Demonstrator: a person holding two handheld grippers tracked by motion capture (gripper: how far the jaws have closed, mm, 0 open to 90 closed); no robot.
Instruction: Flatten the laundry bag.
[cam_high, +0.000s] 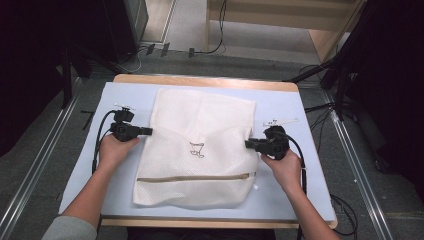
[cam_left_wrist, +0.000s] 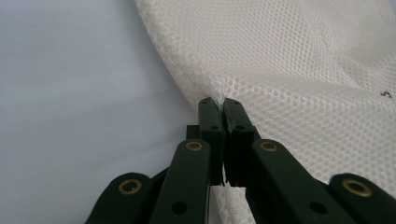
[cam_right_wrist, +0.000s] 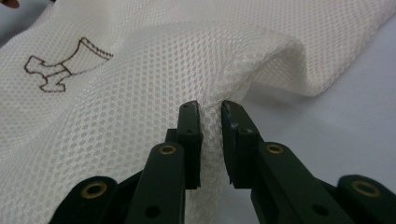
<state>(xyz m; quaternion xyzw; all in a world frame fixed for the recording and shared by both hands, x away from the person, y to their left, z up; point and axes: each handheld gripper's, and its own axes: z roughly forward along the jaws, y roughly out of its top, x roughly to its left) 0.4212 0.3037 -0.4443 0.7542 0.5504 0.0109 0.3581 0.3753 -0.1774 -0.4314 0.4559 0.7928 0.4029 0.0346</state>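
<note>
The left tool (cam_high: 148, 131) has its jaws pressed together on the left edge of a white mesh laundry bag (cam_high: 196, 150), pinching a thin fold of the netting. The right tool (cam_high: 247, 144) grips the bag's right edge, its jaws closed down on a thicker bunched ridge of mesh, with a narrow gap between them packed with fabric. The bag lies flat in the middle of the counter (cam_high: 287, 107), which is covered in pale blue-grey. It is roughly rectangular, of fine honeycomb netting, with a tan zipper (cam_high: 192, 177) running across near the person's side and a small dark line drawing (cam_high: 197, 149) at its centre.

The high view gives the whole outline, the zipper and both hands. The left gripper view shows the netting (cam_left_wrist: 299, 70) weave up close and the bare counter beside it. The right gripper view shows the fabric (cam_right_wrist: 187, 70) lifted into a soft hump at the jaws, and the drawing (cam_right_wrist: 63, 65) stitched in brown.
</note>
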